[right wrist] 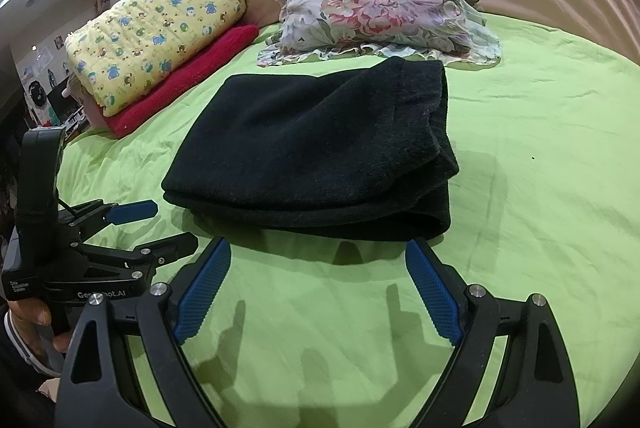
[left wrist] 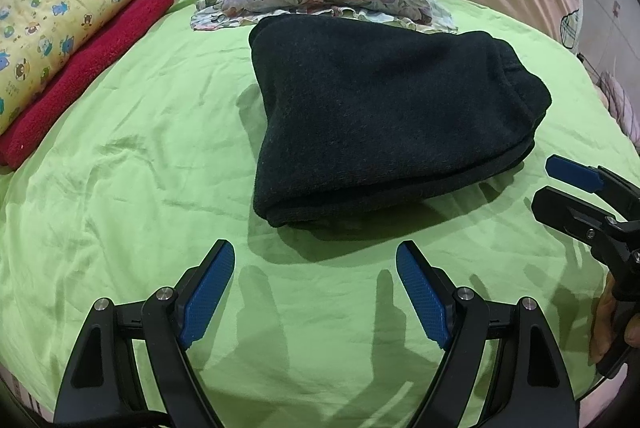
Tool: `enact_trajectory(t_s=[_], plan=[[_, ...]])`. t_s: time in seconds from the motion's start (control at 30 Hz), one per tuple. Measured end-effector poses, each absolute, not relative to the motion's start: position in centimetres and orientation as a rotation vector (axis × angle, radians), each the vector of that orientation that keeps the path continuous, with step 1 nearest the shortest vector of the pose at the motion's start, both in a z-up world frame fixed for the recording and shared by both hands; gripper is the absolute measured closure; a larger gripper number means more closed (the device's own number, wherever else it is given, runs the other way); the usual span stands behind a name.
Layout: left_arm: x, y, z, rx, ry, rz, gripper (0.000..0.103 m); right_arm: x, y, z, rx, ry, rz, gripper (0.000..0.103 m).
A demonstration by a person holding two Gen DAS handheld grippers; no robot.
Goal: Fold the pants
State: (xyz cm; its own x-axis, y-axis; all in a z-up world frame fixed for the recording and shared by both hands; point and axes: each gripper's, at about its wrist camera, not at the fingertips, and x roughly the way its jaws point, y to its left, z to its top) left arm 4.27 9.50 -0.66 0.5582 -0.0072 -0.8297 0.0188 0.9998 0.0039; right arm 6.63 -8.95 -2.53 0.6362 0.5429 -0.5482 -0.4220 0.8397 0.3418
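Lime-green bed sheet (left wrist: 120, 187) fills the left wrist view; the dark knitted pants (left wrist: 380, 123) sit folded at 12 o'clock beyond the left gripper (left wrist: 315, 254), jaws wide, empty. Right wrist view: right gripper (right wrist: 318, 252) likewise gaping, pants at 12. Folding looks finished.

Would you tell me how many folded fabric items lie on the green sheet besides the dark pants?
2: a yellow printed quilt stacked on a red towel at far left. The floral pillow isn't folded. Others may lie outside view.
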Motion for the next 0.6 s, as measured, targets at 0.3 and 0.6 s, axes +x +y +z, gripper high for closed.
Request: enact_trajectory(t_s=[0.3, 0.6], plan=[[4.23, 9.43, -0.50, 0.015, 0.974, -0.018, 0.020, 6.58, -9.00, -2.49, 0.192, 0.684, 0.556, 0.014], [4.19, 9.43, -0.35, 0.022, 0.968, -0.016, 0.020, 6.46, -8.96, -2.40, 0.197, 0.681, 0.556, 0.014]])
